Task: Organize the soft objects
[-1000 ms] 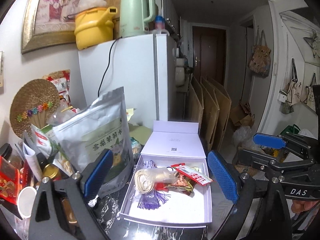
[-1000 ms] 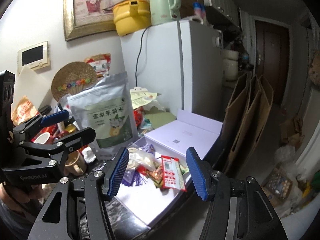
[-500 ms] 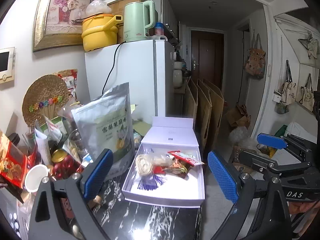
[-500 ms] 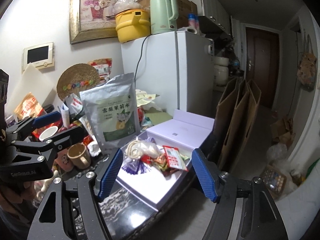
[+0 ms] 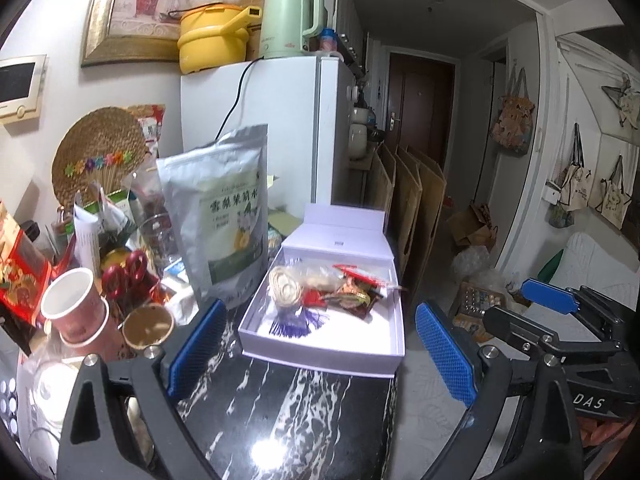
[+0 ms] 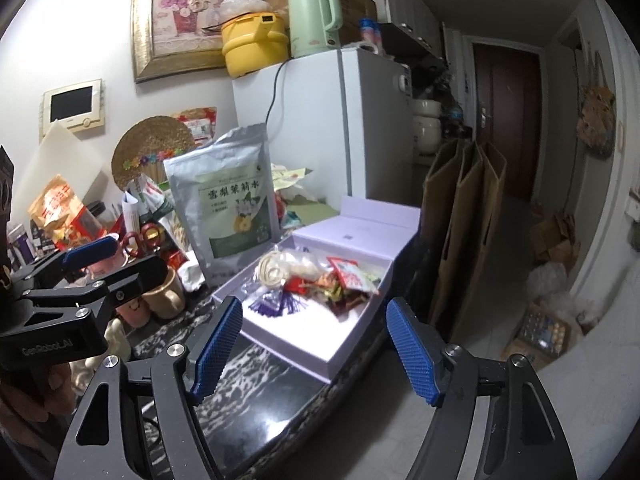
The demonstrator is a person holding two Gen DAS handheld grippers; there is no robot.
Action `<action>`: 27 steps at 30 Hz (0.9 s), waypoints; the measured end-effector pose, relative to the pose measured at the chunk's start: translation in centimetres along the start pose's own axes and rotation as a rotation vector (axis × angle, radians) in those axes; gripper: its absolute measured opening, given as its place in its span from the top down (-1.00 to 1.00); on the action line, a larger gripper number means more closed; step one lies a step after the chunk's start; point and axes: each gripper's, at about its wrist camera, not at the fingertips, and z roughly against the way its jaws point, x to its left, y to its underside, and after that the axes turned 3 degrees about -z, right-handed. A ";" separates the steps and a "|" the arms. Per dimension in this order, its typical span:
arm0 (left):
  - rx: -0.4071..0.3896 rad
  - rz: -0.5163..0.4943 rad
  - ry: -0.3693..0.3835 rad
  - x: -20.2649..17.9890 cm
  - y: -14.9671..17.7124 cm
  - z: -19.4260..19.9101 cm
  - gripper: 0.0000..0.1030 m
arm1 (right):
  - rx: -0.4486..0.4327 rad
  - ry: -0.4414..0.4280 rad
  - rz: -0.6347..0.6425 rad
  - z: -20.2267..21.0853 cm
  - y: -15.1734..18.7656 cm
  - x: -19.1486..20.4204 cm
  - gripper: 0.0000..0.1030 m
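box: shallow white cardboard box (image 5: 320,344) with its hinged lid (image 5: 340,236) laid back, on the black white-veined marble counter (image 5: 280,420); seen from the left wrist it sits at 12 o'clock of the left tongs, past the tips and apart from them.
soft things: piled in the far half of the box, near the lid hinge; the near half of the floor is bare.
long axis: the box runs away from both tongs, toward the white fridge (image 5: 280,128).
left tongs: left gripper (image 5: 320,352) spread wide, nothing between the blue pads.
right tongs: right gripper (image 6: 312,348) spread wide and empty, its jaws having just been opening; the box lies at about 12 o'clock, its near corner between the tips in the right wrist view.
nearer hand: my guess is neither clearly; both hang short of the box.
count: one coil of pale cord (image 5: 285,289), one purple tassel (image 5: 292,322), one red-and-white sachet (image 6: 349,276), and several crumpled wrappers I cannot count.
beside: one tall silver foil pouch (image 5: 224,216) upright at 10 o'clock of the box.
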 end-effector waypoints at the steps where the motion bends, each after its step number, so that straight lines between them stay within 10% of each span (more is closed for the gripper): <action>1: 0.007 -0.004 -0.001 0.0 0.3 -0.1 -0.88 | 0.003 0.000 -0.005 0.0 0.3 0.0 -0.46; 27: 0.038 -0.025 -0.027 1.0 2.5 -0.3 -0.88 | 0.036 0.014 -0.007 -0.4 2.4 1.3 -0.46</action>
